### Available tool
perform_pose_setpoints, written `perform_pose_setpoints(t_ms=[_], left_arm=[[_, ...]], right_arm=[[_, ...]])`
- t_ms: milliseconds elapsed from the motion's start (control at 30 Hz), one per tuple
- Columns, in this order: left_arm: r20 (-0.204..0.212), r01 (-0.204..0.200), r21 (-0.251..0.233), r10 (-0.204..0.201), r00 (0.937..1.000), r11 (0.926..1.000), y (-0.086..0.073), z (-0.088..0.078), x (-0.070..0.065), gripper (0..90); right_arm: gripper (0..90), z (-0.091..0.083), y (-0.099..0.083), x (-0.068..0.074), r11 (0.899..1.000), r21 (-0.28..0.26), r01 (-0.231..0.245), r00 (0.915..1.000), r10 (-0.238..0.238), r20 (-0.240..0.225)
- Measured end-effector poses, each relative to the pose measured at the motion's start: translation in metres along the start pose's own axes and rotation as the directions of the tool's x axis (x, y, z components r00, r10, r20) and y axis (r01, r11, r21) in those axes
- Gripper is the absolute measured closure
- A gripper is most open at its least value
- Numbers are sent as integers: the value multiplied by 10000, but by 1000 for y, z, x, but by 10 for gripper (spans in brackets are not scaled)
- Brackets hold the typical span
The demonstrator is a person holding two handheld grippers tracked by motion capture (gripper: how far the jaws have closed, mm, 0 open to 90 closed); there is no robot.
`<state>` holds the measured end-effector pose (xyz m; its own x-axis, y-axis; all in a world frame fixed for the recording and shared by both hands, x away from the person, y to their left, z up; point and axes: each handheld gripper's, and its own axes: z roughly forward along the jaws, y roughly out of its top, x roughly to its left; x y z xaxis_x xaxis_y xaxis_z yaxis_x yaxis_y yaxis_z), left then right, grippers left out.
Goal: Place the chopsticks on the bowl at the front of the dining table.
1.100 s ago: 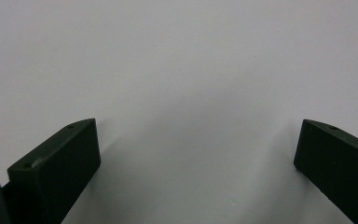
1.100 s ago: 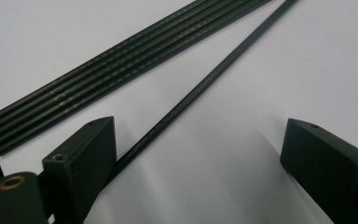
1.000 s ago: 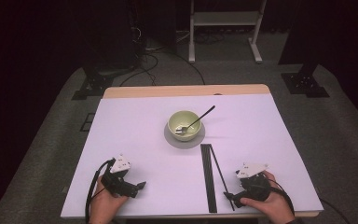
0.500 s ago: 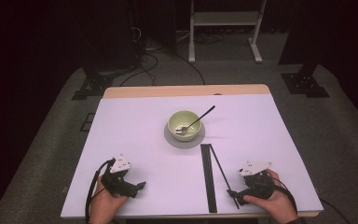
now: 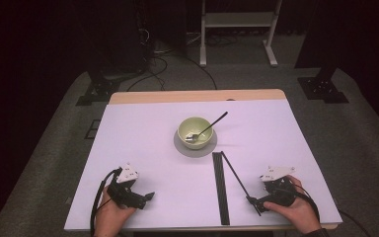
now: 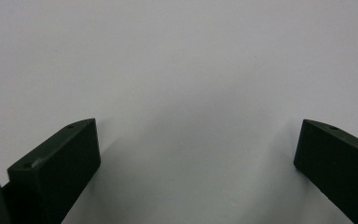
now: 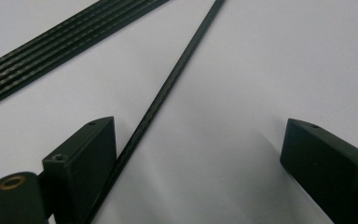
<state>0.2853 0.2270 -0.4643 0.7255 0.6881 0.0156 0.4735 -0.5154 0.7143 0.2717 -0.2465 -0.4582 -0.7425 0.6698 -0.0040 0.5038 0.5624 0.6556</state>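
White-covered rectangular surface with a bare wooden strip along the far edge. Pale green ceramic bowl near centre on a grey round coaster, metal spoon leaning in it, handle out over the right rim. Bundle of thin black flat strips lying straight from just below the coaster to near the front edge; single loose black strip angling off from its far end toward the right gripper. Right gripper jaws spread wide, nothing held, loose strip running just beside its left jaw. Left gripper near front-left corner, jaws wide, nothing between, bare surface ahead. Broad open room left, right and beyond the bowl.
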Motion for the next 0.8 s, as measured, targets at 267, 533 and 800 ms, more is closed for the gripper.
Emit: perform_pose_setpoints(t_ms=[267, 533, 800], left_arm=[[1, -5, 3, 5, 10000, 10000, 0, 0, 0, 0], [1, -2, 1, 2, 10000, 10000, 0, 0, 0, 0], [0, -1, -1, 1, 10000, 10000, 0, 0, 0, 0]], right_arm=[[91, -2, -2, -8, 9998, 32, -174, 9997, 174, 164], [91, -5, -5, -16, 9995, 26, -327, 9990, 326, 296], [91, -7, -7, -22, 9988, 40, -480, 9979, 478, 429]])
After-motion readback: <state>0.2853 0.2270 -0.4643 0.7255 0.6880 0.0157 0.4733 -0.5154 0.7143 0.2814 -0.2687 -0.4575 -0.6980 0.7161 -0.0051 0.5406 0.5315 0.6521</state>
